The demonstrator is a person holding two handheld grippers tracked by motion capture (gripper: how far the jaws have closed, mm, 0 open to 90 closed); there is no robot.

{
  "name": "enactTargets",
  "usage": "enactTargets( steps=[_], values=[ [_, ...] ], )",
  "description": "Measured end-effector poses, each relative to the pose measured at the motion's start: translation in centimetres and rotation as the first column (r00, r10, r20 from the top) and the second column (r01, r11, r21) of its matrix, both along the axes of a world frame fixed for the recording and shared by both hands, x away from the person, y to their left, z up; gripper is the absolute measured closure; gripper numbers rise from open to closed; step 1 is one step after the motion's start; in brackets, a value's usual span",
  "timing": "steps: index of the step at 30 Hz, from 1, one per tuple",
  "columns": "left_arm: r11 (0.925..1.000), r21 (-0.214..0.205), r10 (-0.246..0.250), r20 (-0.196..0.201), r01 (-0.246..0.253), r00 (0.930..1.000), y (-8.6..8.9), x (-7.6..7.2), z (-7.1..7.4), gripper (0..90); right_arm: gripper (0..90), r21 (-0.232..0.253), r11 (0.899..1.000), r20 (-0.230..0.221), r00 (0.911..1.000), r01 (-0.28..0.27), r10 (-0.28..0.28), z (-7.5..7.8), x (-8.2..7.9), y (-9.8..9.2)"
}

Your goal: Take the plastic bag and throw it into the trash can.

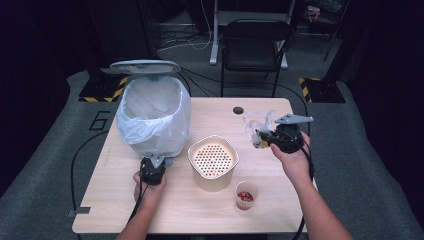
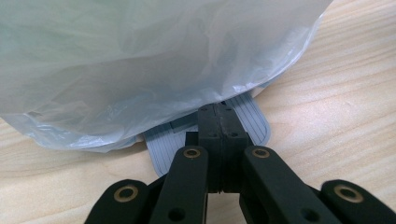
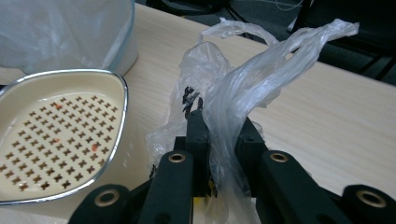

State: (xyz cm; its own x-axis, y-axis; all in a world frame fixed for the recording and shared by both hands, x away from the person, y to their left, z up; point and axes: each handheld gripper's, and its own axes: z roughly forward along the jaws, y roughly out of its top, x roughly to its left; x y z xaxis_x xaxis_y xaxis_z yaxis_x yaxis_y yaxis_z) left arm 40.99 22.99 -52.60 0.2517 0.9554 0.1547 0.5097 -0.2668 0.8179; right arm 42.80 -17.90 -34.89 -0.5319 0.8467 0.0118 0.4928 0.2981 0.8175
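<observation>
Bag lifted in the right gripper (image 1: 263, 136), pedal pressed by the left gripper (image 1: 154, 161).

Clear plastic bag (image 3: 243, 93) sits pinched between the right jaws, raised over the table (image 1: 280, 210) near its far right corner, its twisted length pointing up and away. Open tabletop lies beneath it, between the strainer pot (image 1: 213, 161) and the right edge. The left jaws are fully closed on nothing, tips resting on the grey pedal (image 2: 254, 122) at the foot of the lined bin (image 1: 152, 112), whose lid (image 1: 144, 66) stands open.
</observation>
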Motion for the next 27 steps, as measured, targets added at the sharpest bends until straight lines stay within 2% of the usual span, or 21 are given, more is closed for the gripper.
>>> enactTargets(
  steps=[2,4,7,11,14,16,19,21,23,26,27],
  values=[
    [1.0000,0.002,-0.001,-0.005,0.001,1.0000,0.0,0.0,0.0,90.0,79.9,-0.013,1.000,0.022,0.9997,-0.010,0.010,1.3,-0.3,0.3],
    [1.0000,0.003,-0.001,-0.006,0.001,1.0000,0.0,0.0,0.0,90.0,80.0,-0.017,1.000,0.071,0.9972,-0.022,0.023,3.4,-0.9,0.8],
    [1.0000,0.003,0.000,-0.005,0.000,1.0000,0.0,0.0,0.0,90.0,80.0,0.002,0.999,0.075,0.9958,-0.052,0.051,4.6,-1.1,1.4],
    [1.0000,0.000,-0.001,-0.005,0.001,1.0000,0.0,0.0,0.0,90.0,80.0,0.024,0.996,0.076,0.9933,-0.090,0.088,5.9,-1.4,2.3],
    [1.0000,0.001,-0.001,-0.005,0.001,1.0000,0.0,0.0,0.0,90.0,79.9,0.028,0.995,0.085,0.9918,-0.098,0.095,6.4,-1.6,2.8],
    [1.0000,0.001,-0.001,-0.005,0.001,1.0000,0.0,0.0,0.0,90.0,79.8,0.050,0.989,0.092,0.9867,-0.139,0.134,7.2,-2.0,3.7],
    [1.0000,0.000,0.000,0.000,0.000,1.0000,0.0,0.0,0.0,90.0,79.8,0.072,0.983,0.089,0.9826,-0.170,0.163,7.7,-2.3,4.7],
    [1.0000,-0.001,0.003,0.002,-0.003,1.0000,0.0,0.0,0.0,90.0,79.8,0.055,0.980,0.094,0.9784,-0.190,0.184,8.1,-2.5,5.5],
    [1.0000,-0.004,0.004,0.006,-0.004,1.0000,0.0,0.0,0.0,90.0,79.9,0.031,0.979,0.117,0.9735,-0.201,0.196,8.7,-2.8,6.5],
    [0.9997,0.025,0.001,0.015,-0.002,0.9999,0.1,0.0,0.1,90.0,79.8,0.029,0.971,0.132,0.9635,-0.238,0.233,9.7,-3.0,8.0],
    [0.9998,0.021,0.000,0.009,0.000,1.0000,0.1,0.0,0.1,90.0,79.8,0.030,0.969,0.132,0.9621,-0.245,0.239,9.9,-3.0,8.3]
  ],
)
